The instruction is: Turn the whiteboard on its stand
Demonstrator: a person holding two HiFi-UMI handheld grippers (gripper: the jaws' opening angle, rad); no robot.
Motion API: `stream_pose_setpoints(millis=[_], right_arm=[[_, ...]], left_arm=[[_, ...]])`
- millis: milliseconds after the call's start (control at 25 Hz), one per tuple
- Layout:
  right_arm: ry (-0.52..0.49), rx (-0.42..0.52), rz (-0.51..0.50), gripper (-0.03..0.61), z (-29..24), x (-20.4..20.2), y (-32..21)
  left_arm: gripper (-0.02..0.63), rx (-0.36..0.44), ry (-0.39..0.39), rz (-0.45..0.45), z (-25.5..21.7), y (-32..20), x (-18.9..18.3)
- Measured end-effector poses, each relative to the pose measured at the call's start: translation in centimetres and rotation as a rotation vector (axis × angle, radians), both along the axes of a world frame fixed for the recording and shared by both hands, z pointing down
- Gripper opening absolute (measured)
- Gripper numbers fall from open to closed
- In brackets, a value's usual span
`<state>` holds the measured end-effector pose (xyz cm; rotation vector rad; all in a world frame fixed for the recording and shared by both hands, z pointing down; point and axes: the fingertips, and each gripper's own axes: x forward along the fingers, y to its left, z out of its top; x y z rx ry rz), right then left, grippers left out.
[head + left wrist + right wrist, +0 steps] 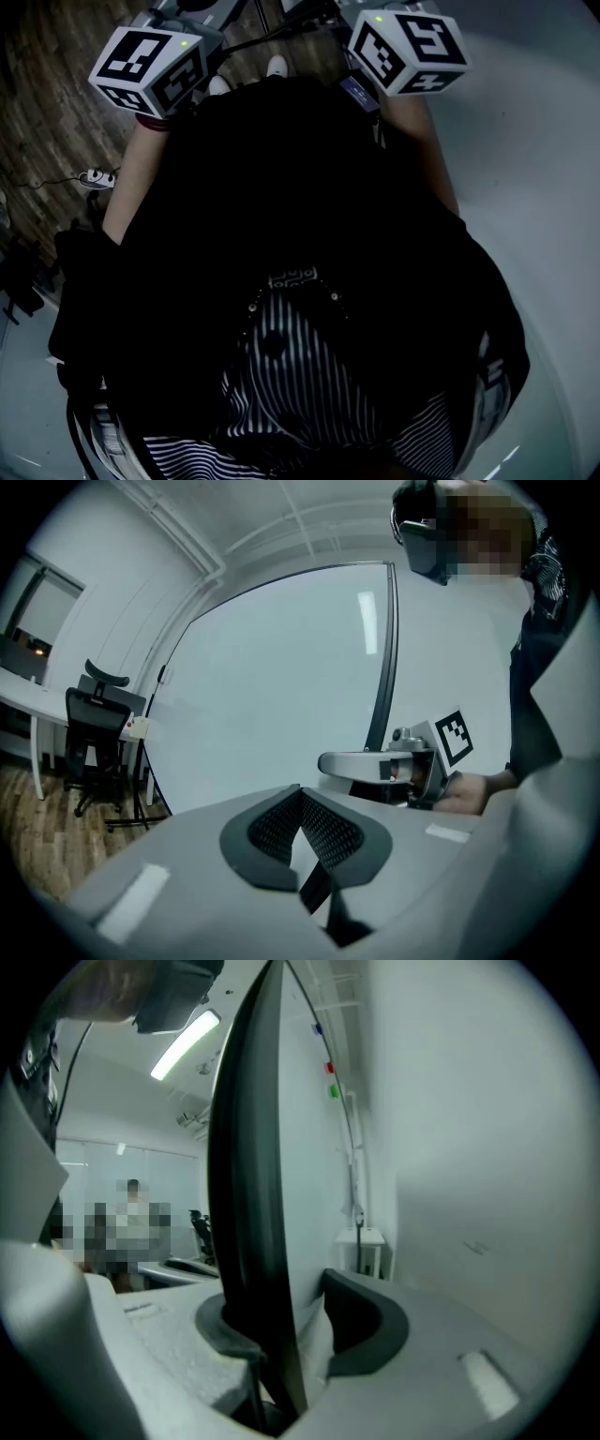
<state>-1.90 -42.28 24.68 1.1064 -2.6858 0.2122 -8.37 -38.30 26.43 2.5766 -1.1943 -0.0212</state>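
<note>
The whiteboard [281,686] stands upright, its dark edge between the parted jaws of the right hand-held gripper [295,1321] (unclamped), while the left hand-held gripper [300,803] is closed on nothing, so no turning grip looks applied.

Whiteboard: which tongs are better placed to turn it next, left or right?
Probably right. The whiteboard's dark edge stands between the right tongs, which are apart and can close on it. The left tongs are together, empty, off the board.
</note>
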Motion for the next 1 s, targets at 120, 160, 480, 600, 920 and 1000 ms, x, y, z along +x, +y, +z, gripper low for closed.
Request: stream_pose_setpoints(millis=[120, 160, 480, 600, 920, 1000], right_arm=[[-0.014, -0.036, -0.089, 0.152, 0.3, 1.1, 0.8], [-0.015, -0.039, -0.098, 0.152, 0.3, 1.2, 1.2], [-0.005, -0.010, -0.062, 0.152, -0.8, 3.1, 6.4], [0.013, 0.007, -0.032, 0.152, -1.8, 3.2, 9.0], [-0.015, 0.036, -0.014, 0.002, -2.2, 4.9, 10.8], [-0.010, 0.042, -0.037, 0.002, -2.0, 3.7, 11.5]], left_arm=[[0.000, 0.004, -0.002, 0.014, 0.1, -0.1, 1.2], [0.000, 0.008, -0.003, 0.018, 0.0, 0.0, 1.2], [0.000, 0.032, -0.015, 0.052, -0.8, 2.6, -0.1], [0.000, 0.047, -0.013, 0.073, -1.2, 4.4, -0.6], [0.000, 0.070, -0.015, 0.124, -1.5, 5.1, 1.4], [0.000, 0.073, -0.018, 0.130, -1.4, 5.6, 0.9]])
